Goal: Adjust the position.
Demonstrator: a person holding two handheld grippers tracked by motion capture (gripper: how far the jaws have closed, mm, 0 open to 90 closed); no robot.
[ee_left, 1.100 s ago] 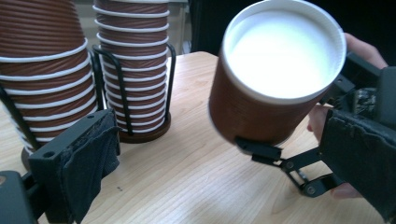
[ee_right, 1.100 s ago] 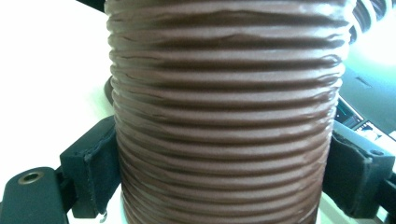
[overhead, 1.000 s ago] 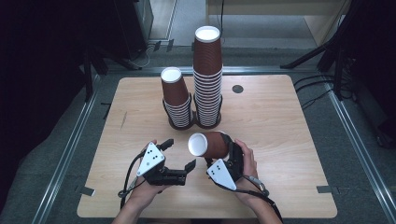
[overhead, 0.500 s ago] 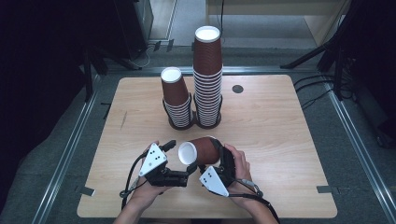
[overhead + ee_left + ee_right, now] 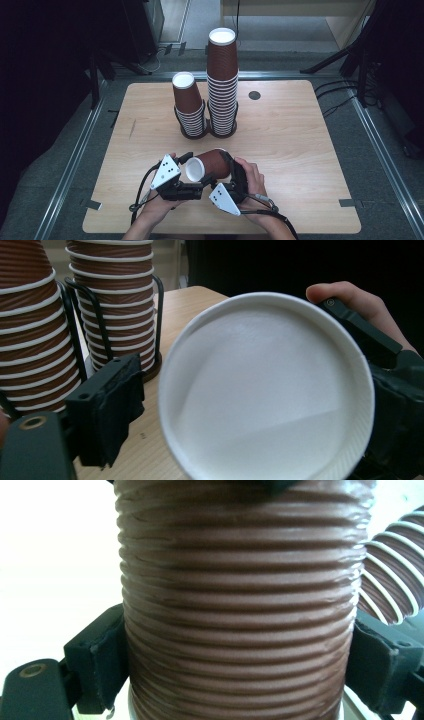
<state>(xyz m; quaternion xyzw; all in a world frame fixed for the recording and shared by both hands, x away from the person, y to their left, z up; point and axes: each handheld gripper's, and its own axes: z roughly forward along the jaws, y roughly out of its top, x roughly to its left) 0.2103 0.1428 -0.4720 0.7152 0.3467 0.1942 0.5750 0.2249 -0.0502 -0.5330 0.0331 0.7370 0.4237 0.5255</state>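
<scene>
A brown ribbed paper cup [image 5: 212,164] lies on its side above the table's near part, with my right gripper [image 5: 222,167] shut on its body. In the right gripper view both pads press the ribbed wall [image 5: 240,605]. The cup's white open mouth [image 5: 265,390] faces my left gripper [image 5: 195,167], whose jaws have just been closing with the rim between them. My left gripper's left finger [image 5: 110,410] stands just beside the rim with a thin gap; its other finger is hidden behind the cup.
Two stacks of upside-down brown cups stand in black wire holders mid-table, a short stack [image 5: 189,107] and a tall stack [image 5: 222,80]. A dark round disc [image 5: 254,95] sits at the back of the wooden table [image 5: 300,150]. Dark equipment and cables surround the table.
The right hand has carried the cup left and nearer, bringing its mouth between the left gripper's jaws. Those jaws stand narrower than before. The left hand has kept its place.
</scene>
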